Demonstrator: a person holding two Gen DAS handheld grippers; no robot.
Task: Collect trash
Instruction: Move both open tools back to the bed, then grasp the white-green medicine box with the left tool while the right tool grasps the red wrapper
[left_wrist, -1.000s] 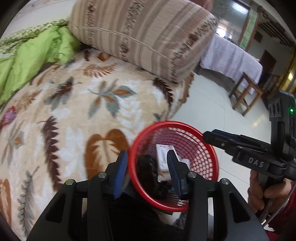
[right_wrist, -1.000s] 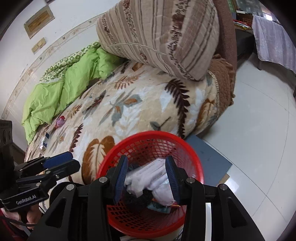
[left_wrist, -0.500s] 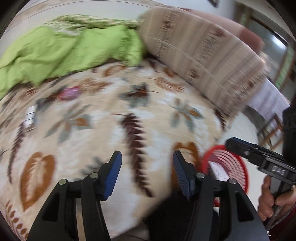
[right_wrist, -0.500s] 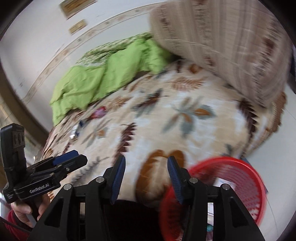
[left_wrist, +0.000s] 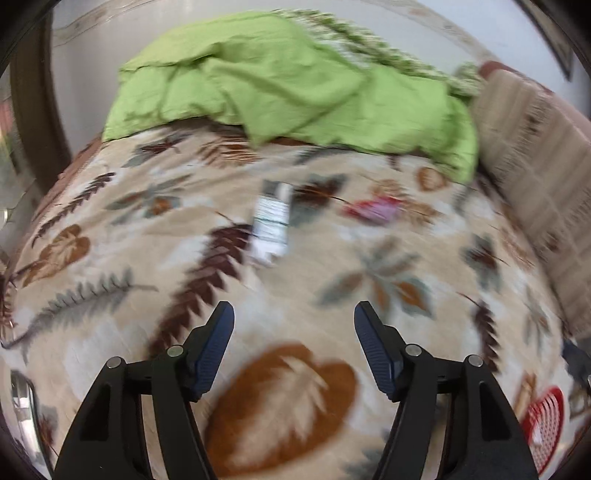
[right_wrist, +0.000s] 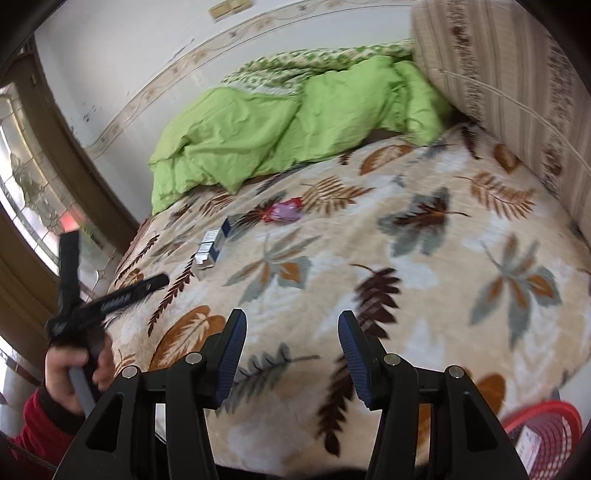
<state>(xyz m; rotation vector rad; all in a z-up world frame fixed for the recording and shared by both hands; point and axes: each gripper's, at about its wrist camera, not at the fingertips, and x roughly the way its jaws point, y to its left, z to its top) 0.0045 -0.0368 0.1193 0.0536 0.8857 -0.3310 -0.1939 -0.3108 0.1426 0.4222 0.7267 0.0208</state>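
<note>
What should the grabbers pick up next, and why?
Probably reach the left gripper toward the small box ahead of it: its jaws, just opening, hold nothing. The pink wrapper also lies on the blanket, outside the red basket.

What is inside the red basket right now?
Only a corner of the red basket shows beside the bed. A white carton lies inside; the frame edge cuts off the rest.

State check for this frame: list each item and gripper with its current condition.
left gripper: open, empty, jaws just widened
right gripper: open, empty, jaws just widened
small box: lying on the blanket, untouched
pink-red wrapper: on the blanket, untouched
red basket: beside the bed, a carton inside
green quilt: crumpled
</note>
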